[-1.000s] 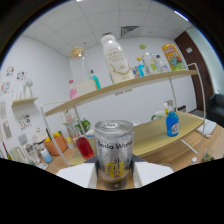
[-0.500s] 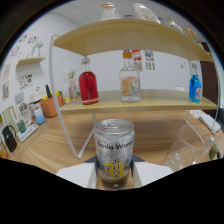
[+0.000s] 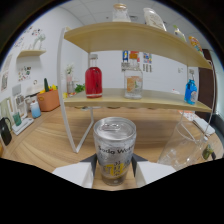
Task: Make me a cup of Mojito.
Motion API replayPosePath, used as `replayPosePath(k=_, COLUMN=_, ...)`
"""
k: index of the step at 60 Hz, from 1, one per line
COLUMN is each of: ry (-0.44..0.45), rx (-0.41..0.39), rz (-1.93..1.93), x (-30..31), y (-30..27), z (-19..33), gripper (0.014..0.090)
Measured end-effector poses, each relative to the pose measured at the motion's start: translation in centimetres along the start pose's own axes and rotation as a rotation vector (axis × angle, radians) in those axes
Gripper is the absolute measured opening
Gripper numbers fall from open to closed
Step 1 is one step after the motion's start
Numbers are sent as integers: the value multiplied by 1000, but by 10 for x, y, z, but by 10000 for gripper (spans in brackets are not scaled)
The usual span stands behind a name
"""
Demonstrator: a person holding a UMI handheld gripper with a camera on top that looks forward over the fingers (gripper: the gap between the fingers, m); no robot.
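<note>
Between the fingers, the gripper [image 3: 114, 172] clamps the can [image 3: 114, 150]. The shelf [image 3: 135, 35] has drawn nearer and squarer; the glass [image 3: 184, 145], probably empty, awaits the soda.

One camera, riding on our gripper [image 3: 114, 172].
We look level and close toward the two-tier shelf [image 3: 135, 97] ahead.

soda can [image 3: 114, 150]: 1 | clear cup [image 3: 186, 145], right of can: 1 | bottles on shelf [image 3: 150, 98] behind can: red [image 3: 93, 78] 1, clear [image 3: 133, 80] 1, blue [image 3: 190, 91] 1
</note>
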Motion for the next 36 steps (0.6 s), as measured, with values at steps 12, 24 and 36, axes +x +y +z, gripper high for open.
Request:
replayPosePath(k=12, ry=56, rx=-66, rz=22, x=2, y=-10, z=-33, gripper=853)
replayPosePath(k=24, ry=52, rx=-120, rz=23, x=7, y=-26, z=-89, gripper=859)
replayPosePath(k=36, ry=65, rx=-173, rz=8, x=40, y=-22, z=-134, gripper=859)
